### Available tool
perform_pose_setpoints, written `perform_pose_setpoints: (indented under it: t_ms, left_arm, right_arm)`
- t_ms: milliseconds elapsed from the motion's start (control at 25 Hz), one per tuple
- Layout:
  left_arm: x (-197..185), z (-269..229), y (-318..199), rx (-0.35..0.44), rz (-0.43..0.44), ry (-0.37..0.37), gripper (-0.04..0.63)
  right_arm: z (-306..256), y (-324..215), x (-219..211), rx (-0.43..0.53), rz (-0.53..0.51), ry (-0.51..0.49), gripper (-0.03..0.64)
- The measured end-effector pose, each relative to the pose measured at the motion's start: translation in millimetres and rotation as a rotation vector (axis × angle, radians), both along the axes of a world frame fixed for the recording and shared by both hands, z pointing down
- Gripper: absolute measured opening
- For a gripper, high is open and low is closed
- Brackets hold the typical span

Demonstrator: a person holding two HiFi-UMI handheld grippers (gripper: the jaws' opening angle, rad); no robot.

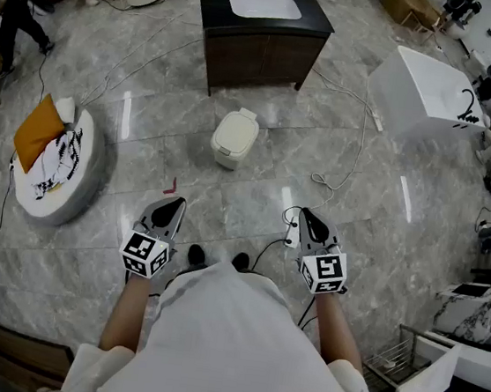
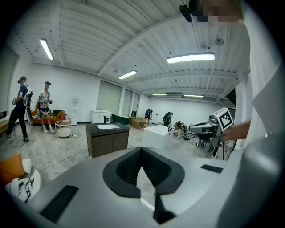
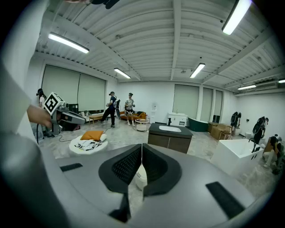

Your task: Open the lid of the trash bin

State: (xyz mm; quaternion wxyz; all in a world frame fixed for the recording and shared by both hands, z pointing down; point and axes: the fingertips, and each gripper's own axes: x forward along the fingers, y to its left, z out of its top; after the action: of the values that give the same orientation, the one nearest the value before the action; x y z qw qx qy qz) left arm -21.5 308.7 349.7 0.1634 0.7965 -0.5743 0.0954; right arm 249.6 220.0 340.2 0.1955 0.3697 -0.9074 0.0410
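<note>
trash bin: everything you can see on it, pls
The trash bin is small, cream-white, plastic-looking, with a rounded boxy body and a flat lid that is shut; a small tab sticks out at the lid's far edge. It stands upright on the grey marble-look floor, in front of the dark cabinet and apart from it. Nothing but the floor touches it.

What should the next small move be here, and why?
Probably move the right gripper forward and down toward the trash bin. The bin stands on the floor well ahead of that gripper with its lid down, and the gripper's shut fingers point at it.
</note>
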Motion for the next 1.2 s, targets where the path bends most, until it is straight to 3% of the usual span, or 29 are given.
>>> perform_pose_setpoints:
  t_ms: [680, 1200]
  left_arm:
    - [-12, 0, 5, 0.006, 0.006, -0.004, 0.017]
    - [-53, 4, 5, 0.005, 0.071, -0.003, 0.017]
  right_arm:
    - [-7, 4, -8, 0.006, 0.037, -0.018, 0.032]
    - [-11, 14, -45, 0.029, 0.104, -0.001, 0.034]
